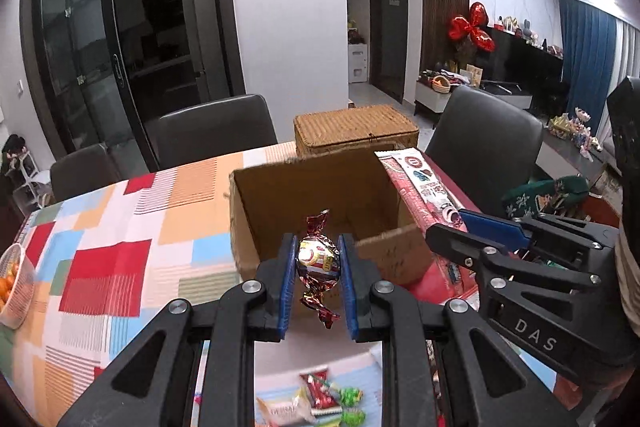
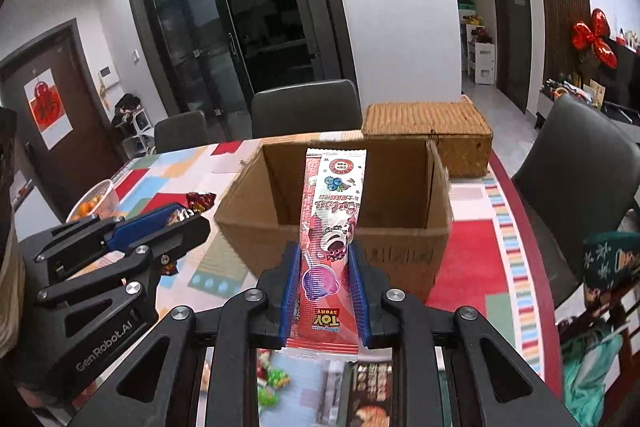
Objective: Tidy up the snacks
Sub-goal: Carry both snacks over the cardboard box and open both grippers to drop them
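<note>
Two grippers are in view, each holding one snack. The left gripper [image 1: 318, 263] pinches one foil-wrapped candy [image 1: 318, 261] between its blue pads, the twisted ends sticking out above and below, held at the near edge of the one open cardboard box [image 1: 256, 211] on the patchwork tablecloth [image 1: 108, 255]. The right gripper [image 2: 326, 291] clamps one long pink snack packet [image 2: 330, 243] lengthwise between its pads, the far end reaching over the box's near wall and above the opening. In the left view the packet [image 1: 424, 195] lies across the box's right edge with the right gripper [image 1: 472, 235] beside it; in the right view the left gripper [image 2: 176, 223] sits left of the box [image 2: 248, 223] with the candy [image 2: 200, 201] showing only partly past its fingers. One lidded wicker basket [image 2: 428, 131] stands behind the box, and one bowl of orange fruit [image 2: 96, 205] sits at the table's left, cut off by the frame edge in the left view. Three dark chairs [image 1: 216, 131] stand around the table. A few more wrapped sweets [image 1: 324, 399] lie below the grippers, blurred and partly hidden by the gripper frames, so their count cannot be told. The box's floor is mostly hidden.
</note>
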